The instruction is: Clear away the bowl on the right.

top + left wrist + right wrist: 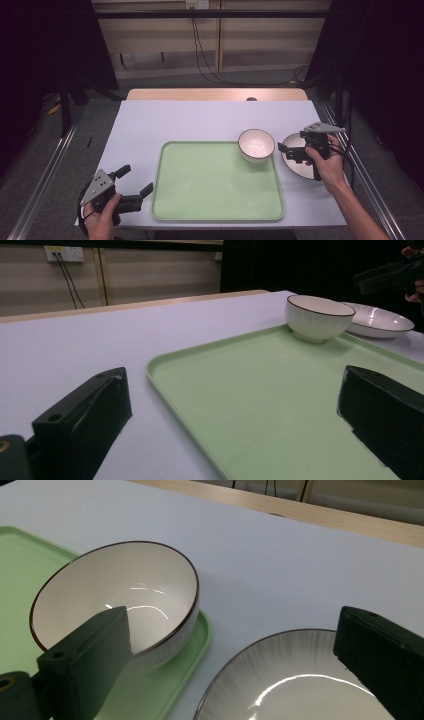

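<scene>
A pale green tray (218, 181) lies in the middle of the table. A white bowl (256, 144) with a dark rim stands upright in the tray's far right corner. Just right of the tray, a ribbed grey-white plate (300, 165) rests on the table. My right gripper (287, 153) hovers open over the plate's left edge, jaws pointing toward the bowl (115, 590), with the plate (300, 680) below them. My left gripper (135, 180) is open at the table's near left corner, beside the tray (260, 390), nothing between its jaws. The bowl (320, 317) and plate (377, 320) lie far ahead of it.
The white tabletop (200, 120) is bare left of and behind the tray, ending in a wooden strip (215, 94) at the far edge. Cables (205, 55) hang from a wall socket behind. Dark curtains flank the table, and metal rails (45, 175) run along the floor.
</scene>
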`<state>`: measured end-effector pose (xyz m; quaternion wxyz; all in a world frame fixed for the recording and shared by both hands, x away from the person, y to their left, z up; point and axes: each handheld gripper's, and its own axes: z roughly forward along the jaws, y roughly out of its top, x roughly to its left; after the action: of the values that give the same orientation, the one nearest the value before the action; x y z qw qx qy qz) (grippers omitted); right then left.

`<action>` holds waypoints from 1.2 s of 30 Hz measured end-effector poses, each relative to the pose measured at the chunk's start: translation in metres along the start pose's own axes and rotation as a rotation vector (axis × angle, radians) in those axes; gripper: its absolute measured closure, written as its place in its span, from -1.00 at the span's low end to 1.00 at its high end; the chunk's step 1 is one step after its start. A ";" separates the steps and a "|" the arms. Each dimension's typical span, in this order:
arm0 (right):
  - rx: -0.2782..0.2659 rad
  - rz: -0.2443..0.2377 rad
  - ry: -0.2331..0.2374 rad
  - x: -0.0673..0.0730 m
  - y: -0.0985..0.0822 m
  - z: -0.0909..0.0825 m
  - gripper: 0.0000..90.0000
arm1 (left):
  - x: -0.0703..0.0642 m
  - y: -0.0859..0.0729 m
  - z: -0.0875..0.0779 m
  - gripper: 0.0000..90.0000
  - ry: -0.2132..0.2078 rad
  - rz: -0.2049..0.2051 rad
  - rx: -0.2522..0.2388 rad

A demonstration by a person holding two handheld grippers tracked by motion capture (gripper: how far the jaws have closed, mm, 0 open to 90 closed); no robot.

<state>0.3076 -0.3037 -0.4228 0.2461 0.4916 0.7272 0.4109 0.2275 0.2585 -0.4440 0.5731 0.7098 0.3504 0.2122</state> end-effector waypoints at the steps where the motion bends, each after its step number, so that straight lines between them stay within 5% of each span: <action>1: -0.003 -0.003 -0.008 0.000 -0.002 -0.002 -0.96 | 0.000 0.000 0.000 -0.98 0.000 -0.001 0.001; 28: -0.011 -0.029 -0.005 0.033 -0.053 -0.059 -0.99 | 0.000 0.000 -0.001 -0.98 0.010 -0.006 0.000; 36: -0.038 0.036 0.000 0.027 -0.070 -0.073 -0.99 | 0.000 0.000 -0.002 -0.98 0.016 0.002 -0.001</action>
<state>0.2053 -0.3175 -0.4413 0.2482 0.4998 0.7103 0.4290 0.2261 0.2595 -0.4434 0.5704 0.7080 0.3542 0.2190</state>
